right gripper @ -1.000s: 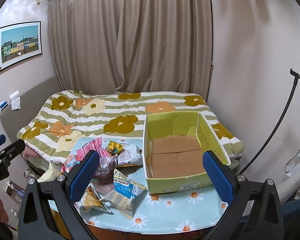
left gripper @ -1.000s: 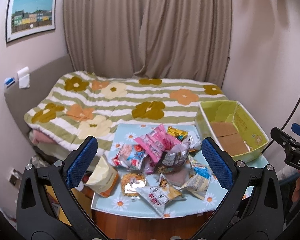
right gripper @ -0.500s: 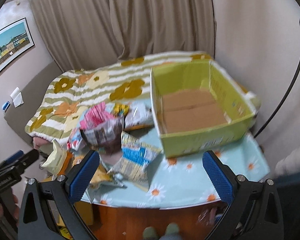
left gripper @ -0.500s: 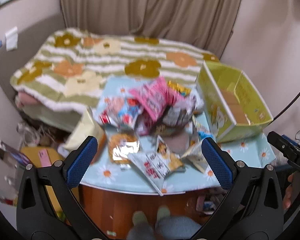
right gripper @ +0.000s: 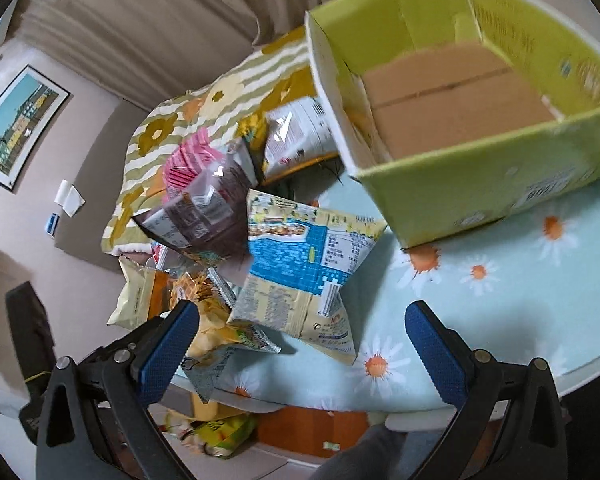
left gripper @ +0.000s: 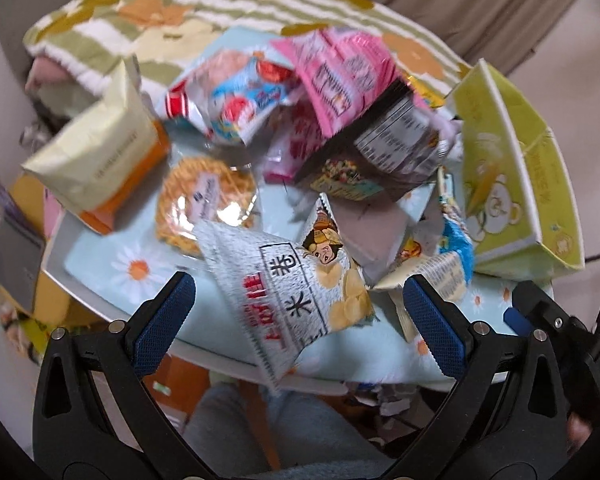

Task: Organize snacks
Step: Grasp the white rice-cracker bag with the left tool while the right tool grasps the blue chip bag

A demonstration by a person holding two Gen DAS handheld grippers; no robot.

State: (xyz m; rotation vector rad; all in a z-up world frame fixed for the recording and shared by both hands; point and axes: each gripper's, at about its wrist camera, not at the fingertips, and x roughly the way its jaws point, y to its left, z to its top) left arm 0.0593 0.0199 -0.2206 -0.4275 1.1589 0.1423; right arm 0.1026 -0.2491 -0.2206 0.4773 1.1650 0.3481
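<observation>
A pile of snack packets lies on a daisy-print table (left gripper: pixel 112 264). My left gripper (left gripper: pixel 300 316) is open and empty, just above a white chip bag (left gripper: pixel 288 292) at the table's front edge. A pink packet (left gripper: pixel 340 76), a dark packet (left gripper: pixel 384 148) and a cream bag (left gripper: pixel 100 152) lie behind. My right gripper (right gripper: pixel 300 340) is open and empty, over a blue and yellow packet (right gripper: pixel 304 272). An empty green cardboard box (right gripper: pixel 460 92) stands behind it, also in the left wrist view (left gripper: pixel 512 176).
A bed with a flowered striped blanket (left gripper: pixel 140 20) lies behind the table. Clutter and boxes sit on the floor left of the table (left gripper: pixel 16 240). The daisy cloth (right gripper: pixel 500 288) shows in front of the box.
Both grippers have moved down and forward toward the table; the snack pile and box now loom much larger. Both stay open and empty.
</observation>
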